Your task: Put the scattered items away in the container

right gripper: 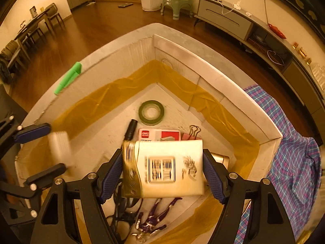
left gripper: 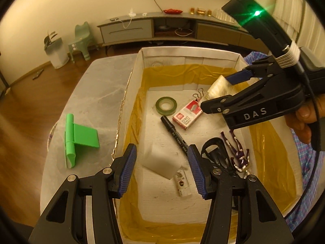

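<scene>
A white cardboard box (left gripper: 191,51) (right gripper: 203,75) lined with yellow tape stands on the table. My left gripper (left gripper: 162,171) (right gripper: 55,148) hangs over its near end, open, with a blurred white block (left gripper: 162,160) (right gripper: 60,148) loose between the pads and a gap on each side. My right gripper (right gripper: 162,174) (left gripper: 215,92) is over the box too, open wide, and a blurred, tilted gold and cream packet (right gripper: 164,168) (left gripper: 218,86) lies between its pads. A green plastic piece (left gripper: 79,138) (right gripper: 68,78) rests on the table outside the box.
On the box floor lie a green tape roll (left gripper: 166,105), black marker (left gripper: 174,135), red staple box (left gripper: 187,114), binder clips (left gripper: 200,94), purple figurine (left gripper: 237,152), a black item (left gripper: 213,152) and a small tube (left gripper: 182,185). Plaid cloth (right gripper: 294,152) lies beside it.
</scene>
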`<state>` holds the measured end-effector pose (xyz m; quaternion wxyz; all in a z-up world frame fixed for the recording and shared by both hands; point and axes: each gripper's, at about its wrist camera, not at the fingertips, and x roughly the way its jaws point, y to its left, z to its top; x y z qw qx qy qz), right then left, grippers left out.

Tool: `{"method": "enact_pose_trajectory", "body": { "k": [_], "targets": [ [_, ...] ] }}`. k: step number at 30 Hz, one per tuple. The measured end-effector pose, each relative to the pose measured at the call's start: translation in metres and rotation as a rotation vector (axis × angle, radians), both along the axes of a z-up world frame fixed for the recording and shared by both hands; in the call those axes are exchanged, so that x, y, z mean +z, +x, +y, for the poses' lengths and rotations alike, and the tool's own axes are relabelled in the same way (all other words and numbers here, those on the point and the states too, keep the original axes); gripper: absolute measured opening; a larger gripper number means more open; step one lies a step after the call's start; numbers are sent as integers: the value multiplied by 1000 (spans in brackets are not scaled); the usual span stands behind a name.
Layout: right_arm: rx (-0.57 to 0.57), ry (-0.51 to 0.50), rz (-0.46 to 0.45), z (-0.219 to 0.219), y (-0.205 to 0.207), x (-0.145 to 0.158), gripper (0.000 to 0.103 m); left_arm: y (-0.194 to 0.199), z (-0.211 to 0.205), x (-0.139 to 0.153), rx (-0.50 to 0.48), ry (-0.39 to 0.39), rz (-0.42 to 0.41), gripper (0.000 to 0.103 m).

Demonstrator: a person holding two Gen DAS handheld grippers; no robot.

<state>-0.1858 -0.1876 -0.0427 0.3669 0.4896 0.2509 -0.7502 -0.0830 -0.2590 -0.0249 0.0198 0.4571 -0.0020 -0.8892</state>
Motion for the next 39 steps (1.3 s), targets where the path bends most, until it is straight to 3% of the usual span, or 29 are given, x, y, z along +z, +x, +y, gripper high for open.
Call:
{"method": "enact_pose_trajectory", "body": {
  "k": [20,25,32,39],
  "targets": [
    [-20,-65,-27,42,25,21,79,22,-11,22,88,85,32,56],
    [19,-76,-25,60,58,37,79,42,0,39,85,77,61,56],
    [129,-36,67,85,121,63,79,76,32,61,45,15,116,56],
    [213,10,100,103,168,58,79,101,52,71,43,53,166,63]
  ]
}}
